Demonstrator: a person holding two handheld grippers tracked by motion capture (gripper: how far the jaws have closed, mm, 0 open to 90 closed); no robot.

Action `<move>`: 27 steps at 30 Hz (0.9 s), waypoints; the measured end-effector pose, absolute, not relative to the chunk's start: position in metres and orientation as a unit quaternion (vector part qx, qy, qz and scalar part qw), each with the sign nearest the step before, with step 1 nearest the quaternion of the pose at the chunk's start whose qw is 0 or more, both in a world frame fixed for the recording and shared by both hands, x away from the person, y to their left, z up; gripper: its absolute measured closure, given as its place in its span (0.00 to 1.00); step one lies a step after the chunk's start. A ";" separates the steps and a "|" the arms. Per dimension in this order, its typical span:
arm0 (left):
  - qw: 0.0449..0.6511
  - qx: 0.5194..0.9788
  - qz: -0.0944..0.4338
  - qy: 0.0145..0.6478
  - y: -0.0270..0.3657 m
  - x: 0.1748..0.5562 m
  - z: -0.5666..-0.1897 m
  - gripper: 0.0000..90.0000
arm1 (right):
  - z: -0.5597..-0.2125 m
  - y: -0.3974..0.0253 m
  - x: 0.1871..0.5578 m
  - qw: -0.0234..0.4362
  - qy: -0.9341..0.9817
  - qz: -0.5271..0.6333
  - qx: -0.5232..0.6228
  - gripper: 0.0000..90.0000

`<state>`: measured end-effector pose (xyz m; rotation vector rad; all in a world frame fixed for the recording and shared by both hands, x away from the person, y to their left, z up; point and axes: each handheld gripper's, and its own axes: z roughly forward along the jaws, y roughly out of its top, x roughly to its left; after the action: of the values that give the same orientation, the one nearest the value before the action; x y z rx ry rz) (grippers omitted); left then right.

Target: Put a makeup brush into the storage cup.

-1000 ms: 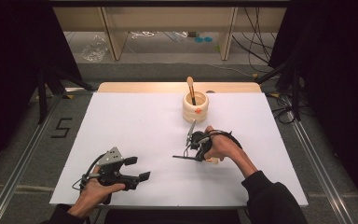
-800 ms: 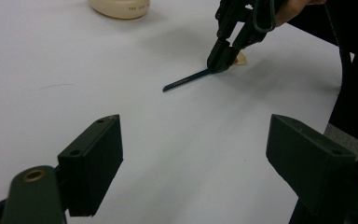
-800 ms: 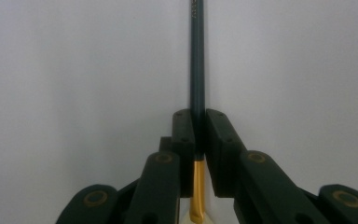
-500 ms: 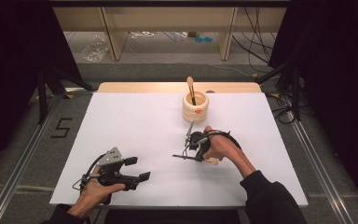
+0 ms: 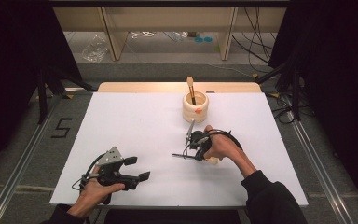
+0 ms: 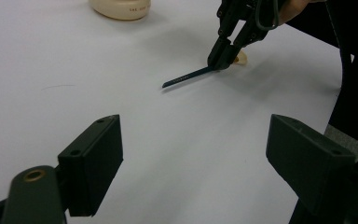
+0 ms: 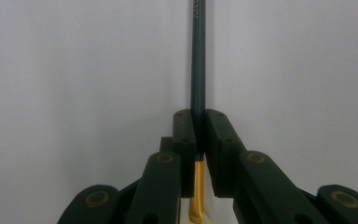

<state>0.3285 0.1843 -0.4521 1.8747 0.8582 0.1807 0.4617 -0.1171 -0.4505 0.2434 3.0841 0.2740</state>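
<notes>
A make-up brush with a dark blue handle (image 5: 179, 155) (image 6: 186, 76) (image 7: 198, 56), a gold ferrule (image 7: 196, 191) and a pale tip (image 6: 240, 58) lies low over the white table (image 5: 135, 121). My right gripper (image 5: 193, 145) (image 7: 198, 128) is shut on it near the ferrule, and the handle sticks out to the left. A cream cup (image 5: 195, 106) (image 6: 120, 7) stands behind it with a wooden-handled brush (image 5: 191, 88) upright inside. My left gripper (image 5: 137, 168) (image 6: 196, 154) rests near the front edge, open, with nothing between its jaws.
A wooden strip (image 5: 135, 87) runs along the table's far edge. Shelving legs and cables (image 5: 256, 42) lie on the floor beyond it. Dark curtains stand on both sides. A "5" mark (image 5: 60, 127) is on the floor at the left.
</notes>
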 end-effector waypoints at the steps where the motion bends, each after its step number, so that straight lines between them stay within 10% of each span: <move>1: 0.510 0.779 0.075 0.356 0.184 0.329 -0.452 0.21 | -0.449 -0.117 0.461 0.019 0.992 0.091 0.081 0.92; 27: 0.500 0.785 0.073 0.358 0.190 0.345 -0.456 0.22 | -0.399 -0.123 0.441 0.062 0.984 0.158 0.049 0.92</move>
<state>0.3451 0.1900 -0.4558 1.8984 0.8650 0.1772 0.4409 -0.1227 -0.3993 0.1492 2.9755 0.4762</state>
